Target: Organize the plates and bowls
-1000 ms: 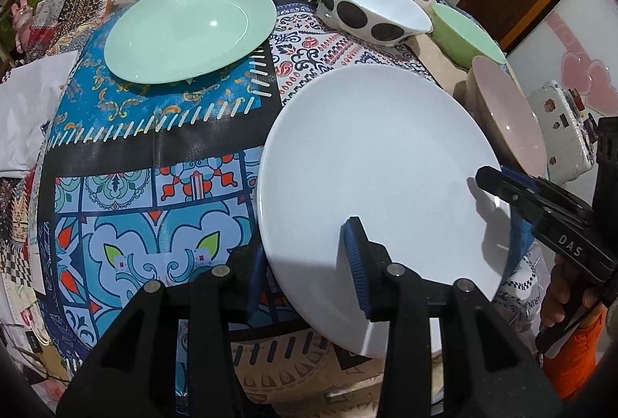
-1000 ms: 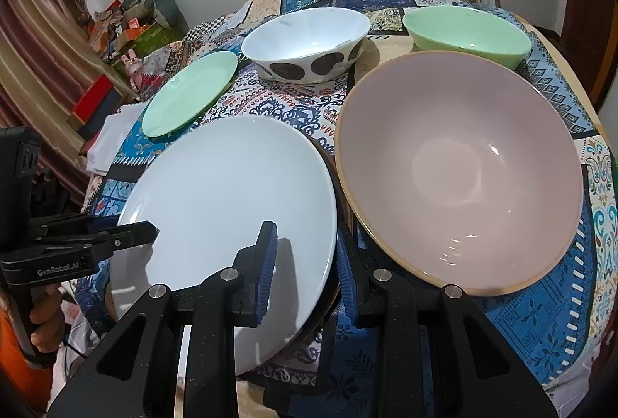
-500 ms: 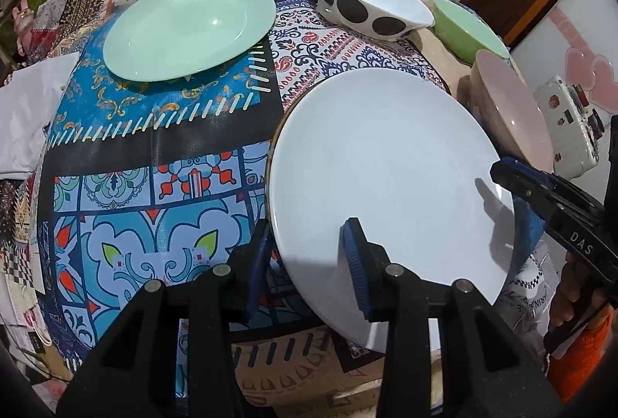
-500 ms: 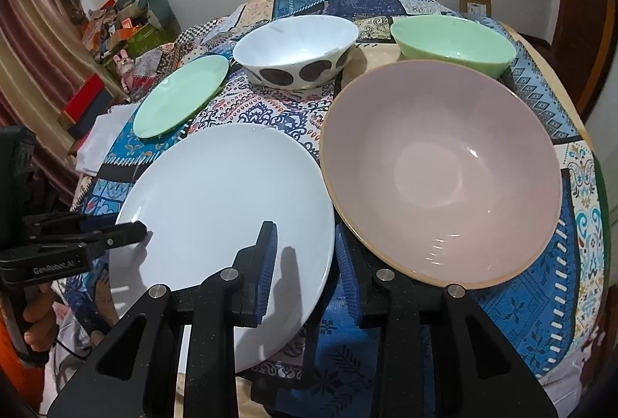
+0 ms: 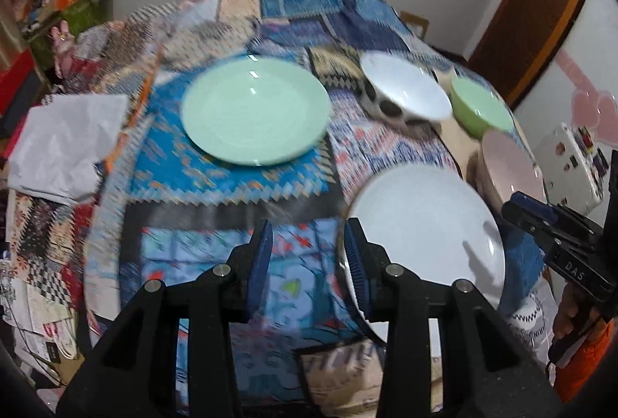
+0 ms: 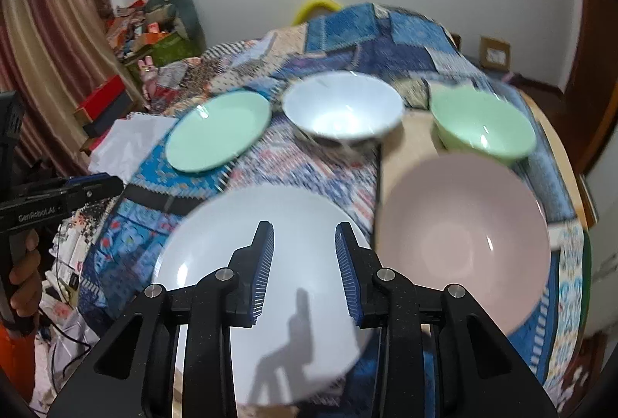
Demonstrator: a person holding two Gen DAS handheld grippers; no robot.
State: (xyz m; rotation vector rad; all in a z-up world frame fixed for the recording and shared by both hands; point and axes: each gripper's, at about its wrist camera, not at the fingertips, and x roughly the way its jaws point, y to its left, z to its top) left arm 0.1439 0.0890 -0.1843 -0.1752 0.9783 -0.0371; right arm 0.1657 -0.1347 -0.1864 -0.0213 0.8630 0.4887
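Both grippers, left (image 5: 308,256) and right (image 6: 304,263), hang with jaws apart, gripping nothing, above the round white ceramic plate (image 6: 247,263) lying on the patchwork tablecloth (image 5: 231,186).

Plenty of colour on this table: a busy patchwork tablecloth (image 5: 231,182) in blues, turquoise and cream with red and orange motifs and black bands. On it sits a plain mint-green round plate (image 5: 255,111), a glossy white round plate (image 6: 270,263), a white bowl with black spots on its outside (image 5: 405,97), a pale green bowl (image 6: 483,128) and a dusty pink bowl (image 6: 463,244). The gripper fingers (image 6: 264,263) are black with ribbed blue pads. Off the left edge lies crumpled white paper (image 5: 65,144).
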